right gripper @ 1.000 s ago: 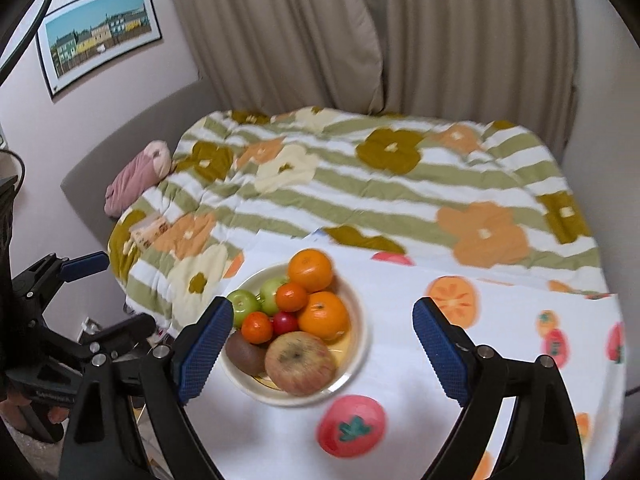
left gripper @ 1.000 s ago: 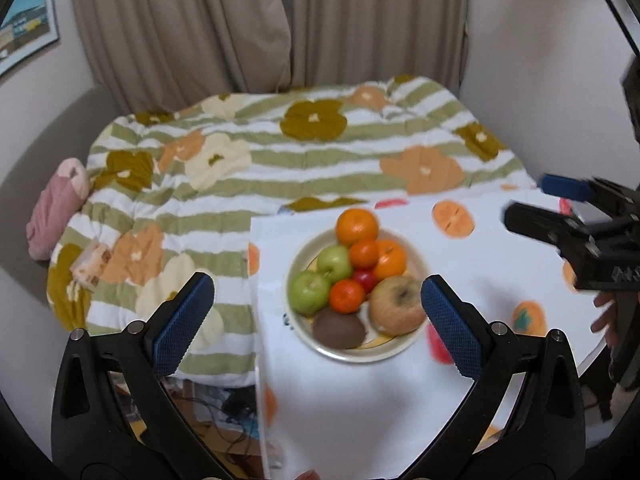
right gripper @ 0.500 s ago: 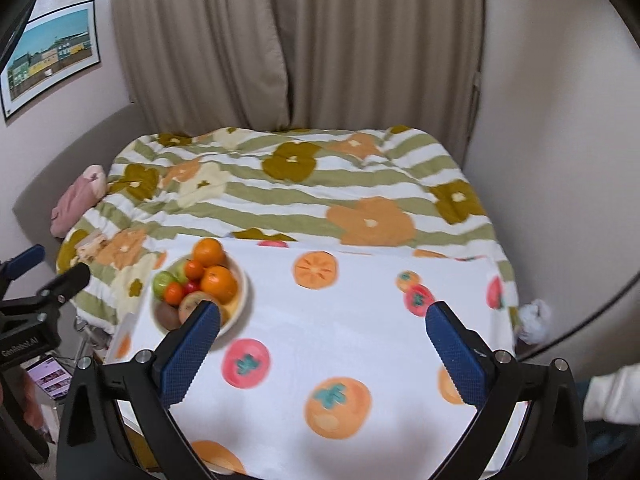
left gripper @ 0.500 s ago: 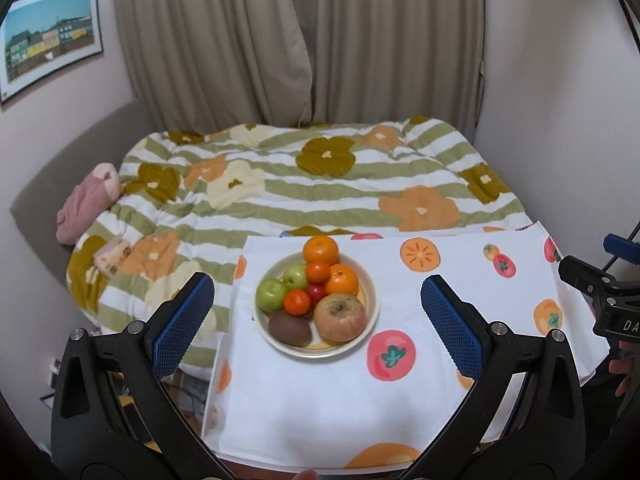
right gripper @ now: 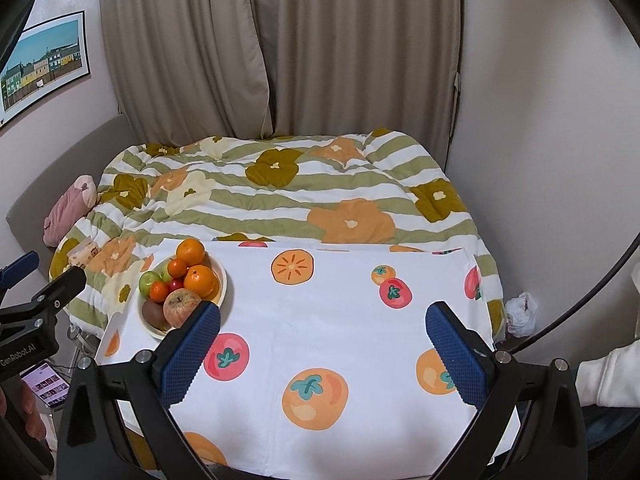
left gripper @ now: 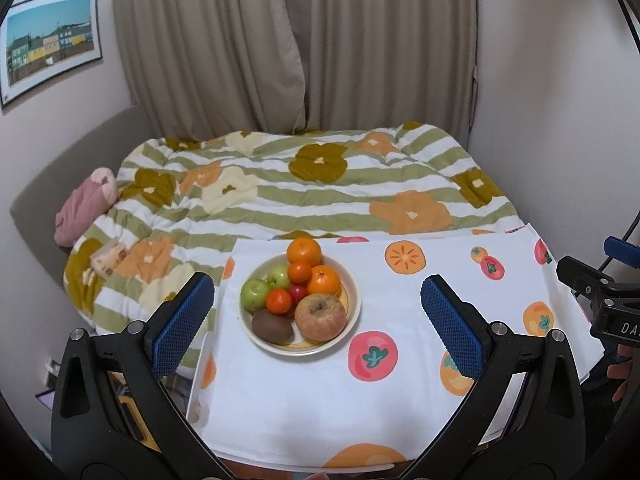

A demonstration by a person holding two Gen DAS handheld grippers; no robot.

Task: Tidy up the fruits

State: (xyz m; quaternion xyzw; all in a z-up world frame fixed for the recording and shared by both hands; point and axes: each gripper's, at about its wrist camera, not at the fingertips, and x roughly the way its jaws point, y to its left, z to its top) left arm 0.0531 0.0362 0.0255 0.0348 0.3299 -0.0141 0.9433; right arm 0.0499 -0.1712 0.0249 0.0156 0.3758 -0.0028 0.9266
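A cream bowl [left gripper: 352, 314] stands on the left part of a table under a white fruit-print cloth [left gripper: 320, 392]. It holds a reddish apple [left gripper: 320, 317], a brown kiwi [left gripper: 272, 326], two green apples [left gripper: 255, 294], two oranges [left gripper: 304, 251] and small red and orange fruits. The bowl also shows in the right wrist view [right gripper: 221, 280]. My left gripper [left gripper: 316, 322] is open and empty, held back above the bowl. My right gripper [right gripper: 322, 354] is open and empty above the middle of the cloth.
A bed with a striped flower quilt [left gripper: 320, 192] lies behind the table, with a pink pillow [left gripper: 86, 204] at its left. Curtains [left gripper: 296, 48] hang behind. A phone [right gripper: 44, 384] lies low at the left. A white bag [right gripper: 520, 314] sits by the right wall.
Both grippers have pulled back and up from the bowl, so the whole table shows. The right gripper has swung right, off the bowl. Both stay open.
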